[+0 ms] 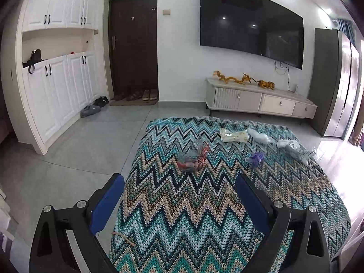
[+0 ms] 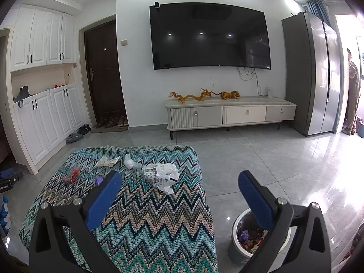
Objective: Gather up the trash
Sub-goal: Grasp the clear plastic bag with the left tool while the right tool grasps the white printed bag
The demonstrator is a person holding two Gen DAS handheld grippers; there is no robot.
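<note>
Left wrist view looks over a table draped in a zigzag-knit cloth (image 1: 193,216) of teal, tan and black, standing on grey floor tiles. On the cloth lie a red-and-clear crumpled wrapper (image 1: 193,158) near the middle, a small purple scrap (image 1: 255,158) to its right, a pale flat packet (image 1: 234,135) toward the far edge, a clear plastic bag (image 1: 259,136) just beside it, and a crumpled printed white wrapper (image 1: 295,149) near the right edge. Beyond the table a low TV cabinet (image 1: 261,101) carries golden dragon figures (image 1: 241,79) under a wall-mounted TV (image 1: 250,27); a dark door (image 1: 134,45) and white cupboards (image 1: 56,79) stand to the left.

The left gripper (image 1: 179,185) hovers above the near part of the cloth, its blue-padded fingers spread wide with nothing between them, short of the red wrapper.

In the right wrist view the right gripper (image 2: 179,183) is likewise spread and empty, poised over the table's right edge. Below its right finger a trash bin (image 2: 236,248) stands on the floor beside the table, with colourful scraps inside. A grey refrigerator (image 2: 314,75) stands at the right.
</note>
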